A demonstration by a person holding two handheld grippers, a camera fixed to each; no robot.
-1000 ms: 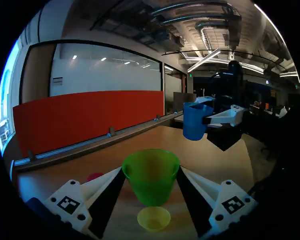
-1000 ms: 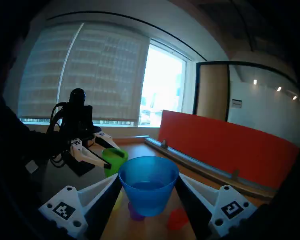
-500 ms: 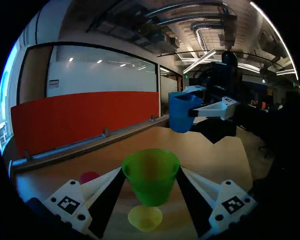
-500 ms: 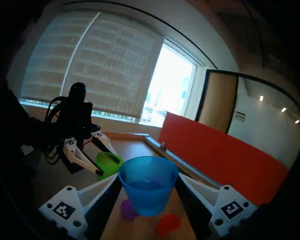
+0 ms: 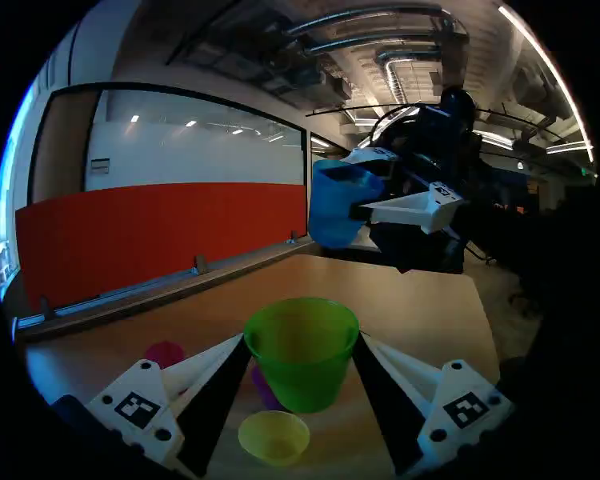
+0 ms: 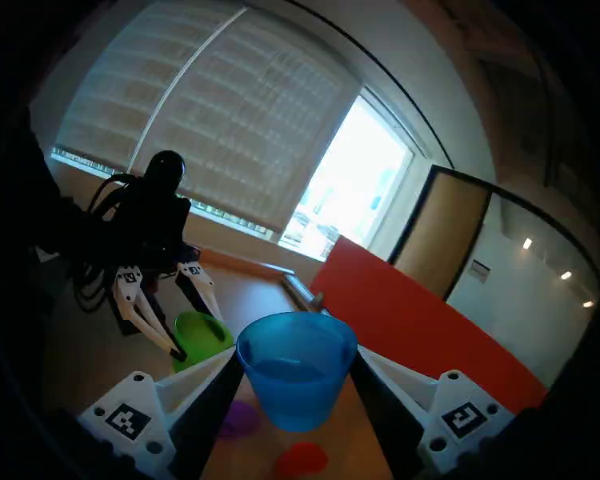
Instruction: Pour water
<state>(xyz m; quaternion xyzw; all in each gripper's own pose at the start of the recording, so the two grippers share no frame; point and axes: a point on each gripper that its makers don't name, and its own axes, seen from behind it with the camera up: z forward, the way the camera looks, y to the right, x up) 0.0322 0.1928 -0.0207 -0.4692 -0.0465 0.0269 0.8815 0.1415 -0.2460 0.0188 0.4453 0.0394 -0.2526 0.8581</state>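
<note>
Since a second ago the blue plastic cup [image 5: 336, 204] has been carried higher and further across in the left gripper view, so it's now seen up above the far side of the light wooden table [image 5: 412, 304], well apart from the green plastic cup [image 5: 302, 360] and not over it yet. It's pinched between both fingers of the right gripper [image 6: 298, 360], which are closed in only as far as the cup's sides allow. Water [image 6: 294, 370] can be made out inside it, partway up, in the right gripper view. The green plastic cup is clamped the same way by the left gripper [image 5: 300, 344], with both fingers pressed on its walls, and it's held upright above the table. Whether anything is in it can't be told. Below and beside it, a small yellow plastic cup [image 5: 274, 436], a small purple cup [image 5: 260, 386] and a small pink cup [image 5: 165, 352] are seen on the tabletop. A small red cup [image 6: 300, 460] is picked up at the bottom of the right gripper view. A long red partition panel [image 5: 156, 228] is seen along the table's far edge
</note>
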